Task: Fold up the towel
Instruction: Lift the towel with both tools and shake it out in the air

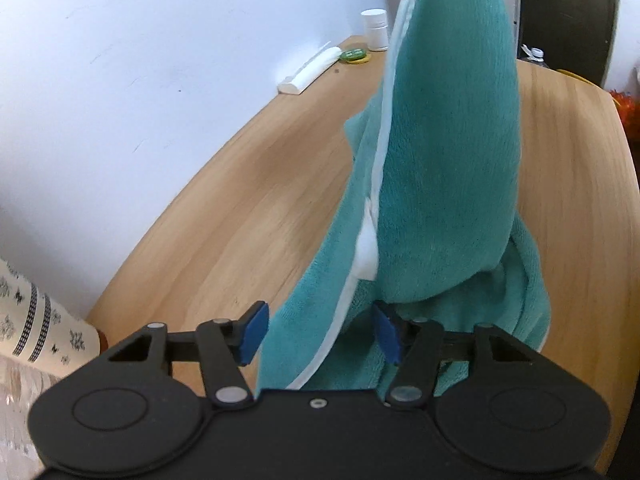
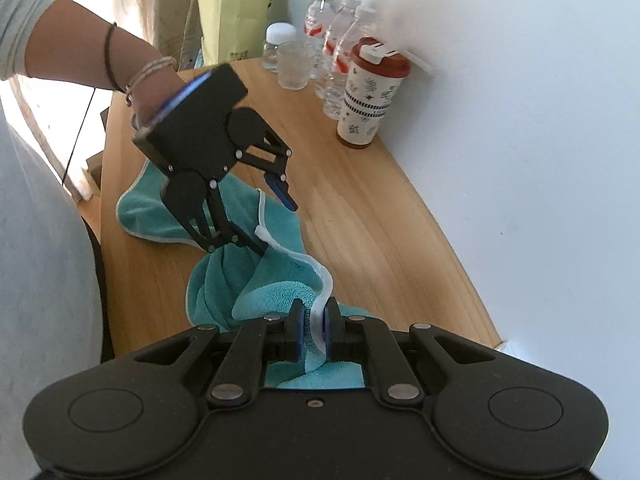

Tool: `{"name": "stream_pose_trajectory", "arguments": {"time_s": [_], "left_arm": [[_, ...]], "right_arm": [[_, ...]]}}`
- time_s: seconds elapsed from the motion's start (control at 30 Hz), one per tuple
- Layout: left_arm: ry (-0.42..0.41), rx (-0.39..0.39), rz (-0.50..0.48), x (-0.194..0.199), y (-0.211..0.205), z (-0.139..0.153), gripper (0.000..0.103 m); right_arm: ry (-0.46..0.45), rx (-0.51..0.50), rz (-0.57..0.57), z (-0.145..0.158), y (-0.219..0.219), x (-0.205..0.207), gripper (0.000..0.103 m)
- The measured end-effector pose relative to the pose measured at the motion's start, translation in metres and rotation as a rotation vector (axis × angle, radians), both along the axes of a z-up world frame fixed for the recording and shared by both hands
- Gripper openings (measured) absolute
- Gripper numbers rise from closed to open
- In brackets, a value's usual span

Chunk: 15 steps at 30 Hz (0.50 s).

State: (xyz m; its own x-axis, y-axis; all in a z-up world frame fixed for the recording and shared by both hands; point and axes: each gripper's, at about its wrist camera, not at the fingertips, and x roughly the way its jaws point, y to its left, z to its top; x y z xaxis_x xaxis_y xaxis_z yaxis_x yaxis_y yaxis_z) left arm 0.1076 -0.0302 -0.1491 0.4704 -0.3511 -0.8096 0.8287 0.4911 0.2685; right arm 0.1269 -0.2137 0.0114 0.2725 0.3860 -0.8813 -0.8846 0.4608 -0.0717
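The teal terry towel with white piping [image 2: 256,300] lies rumpled on the pale wooden tabletop [image 2: 360,216], its long axis running from 10 o'clock to 5 o'clock in the right wrist view. The right gripper [image 2: 312,332] is clamped on the towel's white edge at its 5 o'clock end, lifting it. In the left wrist view the raised cloth stretches up toward 12 o'clock. The left gripper [image 1: 320,332] has its jaws apart, with towel between its blue pads [image 1: 254,330] but not pinched.

Fluffy teal terry towel [image 1: 448,140] on smooth, matt wooden table [image 1: 248,208]
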Motion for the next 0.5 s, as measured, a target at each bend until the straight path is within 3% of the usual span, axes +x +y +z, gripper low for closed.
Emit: {"name": "stream_pose_trajectory", "arguments": {"time_s": [0.07, 0.1, 0.23, 0.4, 0.5], "left_arm": [[0.002, 0.014, 0.007, 0.003, -0.001, -0.004, 0.035], [0.004, 0.021, 0.011, 0.004, -0.003, -0.006, 0.023], [0.015, 0.02, 0.064, 0.012, -0.002, -0.006, 0.013], [-0.023, 0.073, 0.13, 0.016, 0.001, -0.006, 0.013], [-0.034, 0.059, 0.187, 0.018, 0.01, 0.006, 0.013]], "right_arm": [[0.001, 0.012, -0.006, 0.002, -0.005, -0.004, 0.01], [0.002, 0.018, -0.009, 0.003, -0.008, -0.005, 0.01], [0.007, 0.052, -0.026, 0.008, -0.017, -0.011, 0.01], [-0.006, 0.092, -0.018, 0.016, -0.019, -0.018, 0.01], [-0.023, 0.12, -0.038, 0.021, -0.024, -0.016, 0.01]]}}
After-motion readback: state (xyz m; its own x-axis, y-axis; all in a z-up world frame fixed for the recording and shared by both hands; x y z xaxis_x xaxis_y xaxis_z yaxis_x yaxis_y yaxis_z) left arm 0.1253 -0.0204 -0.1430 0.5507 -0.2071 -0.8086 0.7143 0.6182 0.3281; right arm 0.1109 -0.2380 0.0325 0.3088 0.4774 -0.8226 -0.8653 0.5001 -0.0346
